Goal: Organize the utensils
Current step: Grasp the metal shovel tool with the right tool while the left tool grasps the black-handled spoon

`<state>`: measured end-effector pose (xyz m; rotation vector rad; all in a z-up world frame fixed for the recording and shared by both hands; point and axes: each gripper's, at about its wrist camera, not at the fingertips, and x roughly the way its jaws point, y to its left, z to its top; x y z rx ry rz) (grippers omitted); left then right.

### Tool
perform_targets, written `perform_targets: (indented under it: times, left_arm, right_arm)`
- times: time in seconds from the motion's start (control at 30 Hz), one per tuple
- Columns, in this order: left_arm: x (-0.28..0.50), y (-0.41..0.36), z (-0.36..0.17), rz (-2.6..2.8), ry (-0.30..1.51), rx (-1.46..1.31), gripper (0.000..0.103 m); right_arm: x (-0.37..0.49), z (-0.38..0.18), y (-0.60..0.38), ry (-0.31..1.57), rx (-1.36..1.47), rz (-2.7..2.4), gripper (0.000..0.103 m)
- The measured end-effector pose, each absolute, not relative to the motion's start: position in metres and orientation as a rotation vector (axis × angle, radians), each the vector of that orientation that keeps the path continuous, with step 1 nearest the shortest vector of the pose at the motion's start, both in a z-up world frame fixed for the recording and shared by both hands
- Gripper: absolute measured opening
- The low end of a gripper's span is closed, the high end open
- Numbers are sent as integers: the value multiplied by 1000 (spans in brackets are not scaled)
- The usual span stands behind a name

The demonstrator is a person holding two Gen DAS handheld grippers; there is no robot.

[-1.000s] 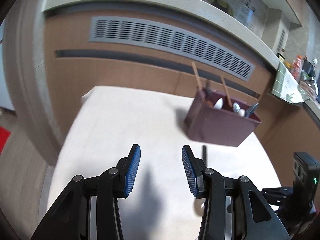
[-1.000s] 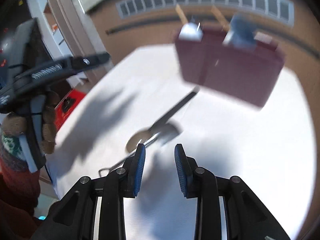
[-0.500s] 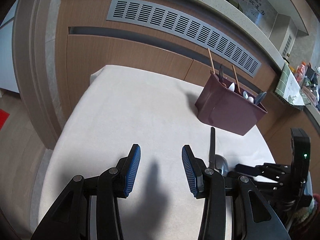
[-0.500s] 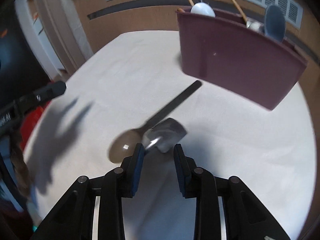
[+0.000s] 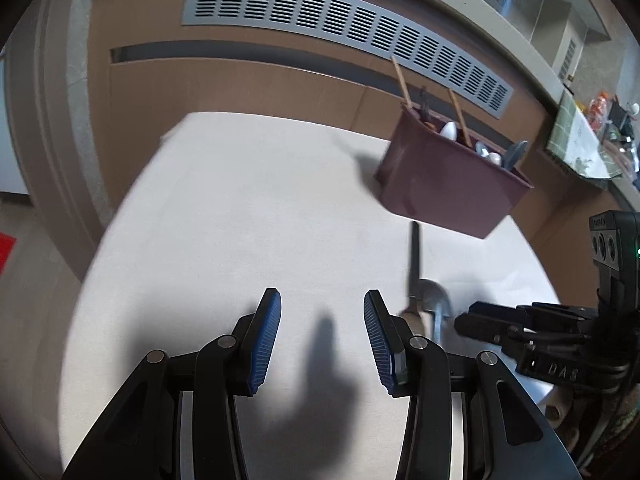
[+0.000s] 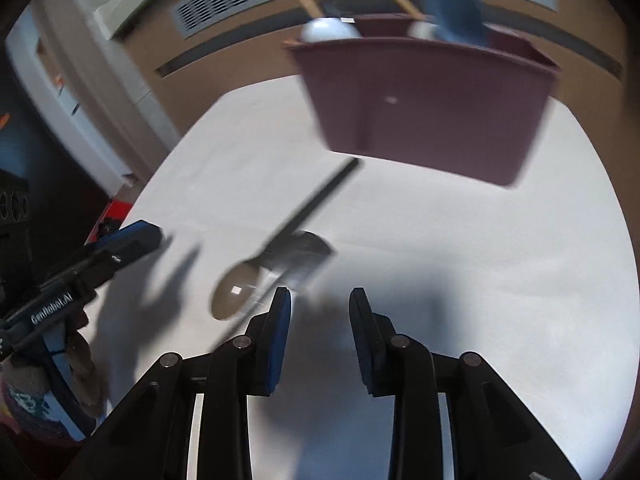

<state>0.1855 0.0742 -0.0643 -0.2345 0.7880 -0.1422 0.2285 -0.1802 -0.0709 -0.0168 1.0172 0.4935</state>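
Observation:
A maroon utensil caddy stands at the far side of the white table, holding chopsticks, spoons and other utensils. A dark-handled spoon and a metal spoon lie crossed on the table in front of it. My right gripper is open and empty, just right of and behind the two spoons. My left gripper is open and empty, left of the spoons; it also shows at the left of the right wrist view.
A wooden counter front with a grey vent grille runs behind the table. The right gripper's body sits low at the right of the left wrist view. A cluttered shelf is at far right.
The right gripper has opened wider and shifted slightly right of the spoons, with the caddy looming closer. The left gripper has drifted, its view tilting; the spoons have stayed on the table.

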Motion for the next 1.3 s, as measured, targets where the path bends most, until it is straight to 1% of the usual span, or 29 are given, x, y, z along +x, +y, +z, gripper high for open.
perform_targets:
  times: [0.13, 0.3, 0.5, 0.6, 0.73, 0.83, 0.87, 0.93, 1.03, 1.13, 1.17, 1.3]
  left_arm:
    - [185, 82, -65, -91, 782, -216, 44]
    - [185, 84, -66, -67, 780, -200, 44]
    - [183, 83, -62, -76, 773, -204, 44]
    - [183, 82, -62, -88, 776, -215, 44]
    - [184, 82, -64, -98, 784, -224, 44]
    - [184, 82, -65, -100, 789, -228, 44]
    - [184, 81, -65, -100, 790, -227, 44]
    - [185, 81, -66, -102, 795, -228, 44]
    - [184, 80, -67, -109, 800, -219, 44]
    - [185, 77, -68, -132, 808, -215, 44]
    - [185, 74, -69, -145, 811, -214, 44]
    - [182, 64, -68, -200, 817, -206, 44]
  right_arm:
    - [227, -77, -147, 1046, -93, 511, 29]
    - [196, -81, -114, 966, -336, 521, 26]
    - [192, -81, -125, 938, -417, 477, 24]
    - [200, -81, -150, 958, -369, 441, 24]
    - [216, -80, -183, 994, -193, 429, 24]
    - [226, -80, -189, 993, -112, 432, 24]
    - [228, -80, -187, 986, -111, 426, 24]
    - [234, -80, -179, 974, -110, 409, 29]
    - [237, -80, -164, 954, -126, 378, 31]
    - [242, -80, -151, 926, -181, 359, 34]
    - [244, -81, -151, 925, -184, 358, 36]
    - [254, -81, -147, 956, -159, 353, 37]
